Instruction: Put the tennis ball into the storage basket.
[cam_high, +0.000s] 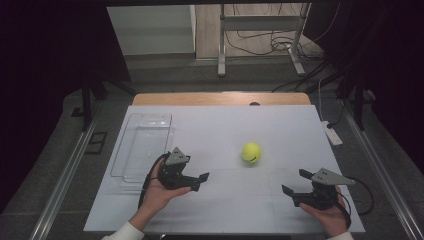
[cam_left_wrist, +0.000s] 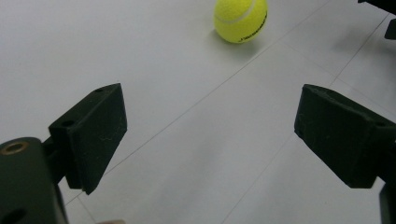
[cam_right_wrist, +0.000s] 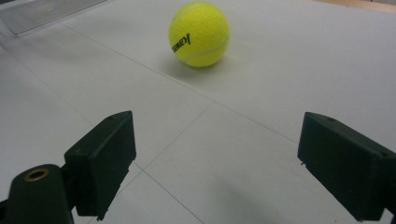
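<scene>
Your ball (cam_high: 251, 152) is a yellow-green tennis ball with a white seam and dark lettering on its side. It sits whole and free on the white counter (cam_high: 225, 125), right of the middle, touching nothing else. In your left gripper view it lies at about 12 o'clock (cam_left_wrist: 241, 18), well ahead. In your right gripper view it lies at about 12 o'clock too (cam_right_wrist: 199, 34), lettering facing left.

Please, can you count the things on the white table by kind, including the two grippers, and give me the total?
Yellow tennis ball: 1
Clear plastic tray: 1
Grippers, both open with nothing between the jaws: 2 (left gripper, right gripper)
Total: 4
</scene>
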